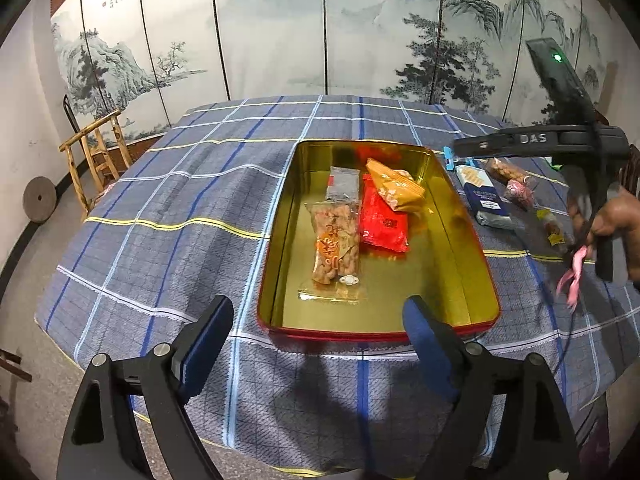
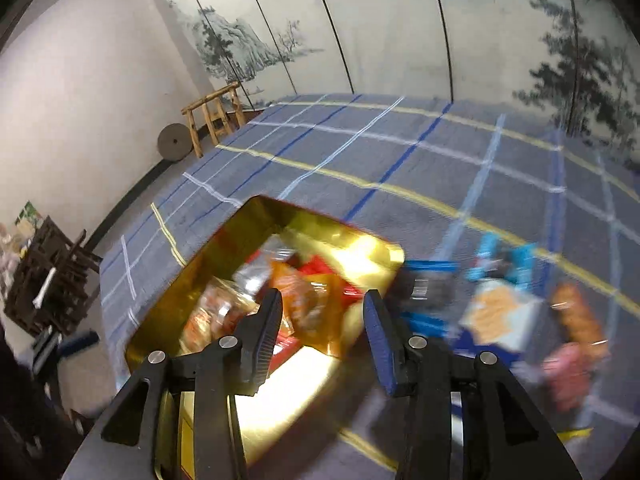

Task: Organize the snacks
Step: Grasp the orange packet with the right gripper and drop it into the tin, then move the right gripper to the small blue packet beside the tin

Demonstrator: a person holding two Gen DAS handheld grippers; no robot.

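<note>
Left gripper (image 1: 318,334): nearest us, blue-padded fingers (image 1: 208,340) spread wide and released, nothing between them, hovering over the near rim of the tin

Right gripper (image 2: 322,316): fingers parted, nothing visibly gripped; its own view is smeared with blur; seen from the left wrist, something thin and pink dangles near the person's hand (image 1: 612,220), and I cannot tell what it is

Gold rectangular tin tray with red outer wall (image 1: 472,280): sits on the blue plaid-clothed desk (image 1: 160,208), four packets already inside

Clear bag of brown nuts with orange print (image 1: 334,240): flat in the tray, nearest packet

Red foil packet (image 1: 384,220): just beside it, partly under the orange packet (image 1: 394,186)

Clear packet of dark contents (image 1: 343,184): at the tray's far end

White-and-blue cracker packet (image 1: 482,190): outside the tray on the right, with small wrapped snacks beside it, all waiting

Risk: a quick right-hand grab could pinch two neighbouring wrappers at once, or knock the tin's wall and shift it on the loose cloth
</note>
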